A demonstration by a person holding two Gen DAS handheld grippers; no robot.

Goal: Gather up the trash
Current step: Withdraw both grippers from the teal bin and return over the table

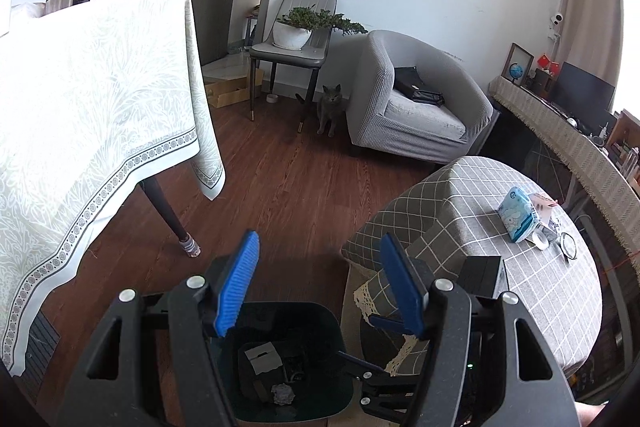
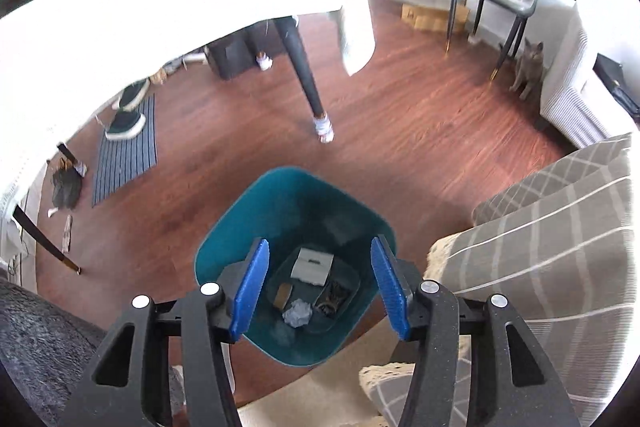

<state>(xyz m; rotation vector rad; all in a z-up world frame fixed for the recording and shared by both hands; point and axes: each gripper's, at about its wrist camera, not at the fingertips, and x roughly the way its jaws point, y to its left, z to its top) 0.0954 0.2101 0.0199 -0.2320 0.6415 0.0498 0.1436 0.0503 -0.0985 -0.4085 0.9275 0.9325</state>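
A teal trash bin [image 2: 240, 235] stands on the wood floor; it also shows low in the left wrist view [image 1: 316, 319]. Inside lie a crumpled paper ball [image 2: 297, 312], a flat white box [image 2: 313, 266] and a dark wrapper [image 2: 332, 299]. My right gripper [image 2: 318, 287] is open and empty right above the bin's mouth. My left gripper [image 1: 318, 279] is open and empty, higher, over the bin's far edge. A blue tissue pack [image 1: 518, 215] and small items lie on the round checked table [image 1: 520, 287].
A table with a pale cloth [image 1: 100, 107] stands left, its dark leg [image 2: 306, 83] near the bin. A grey armchair [image 1: 416, 99], a chair with a plant [image 1: 296, 31] and a grey cat [image 1: 330, 107] are at the back. Shoes [image 2: 126, 123] lie on a mat.
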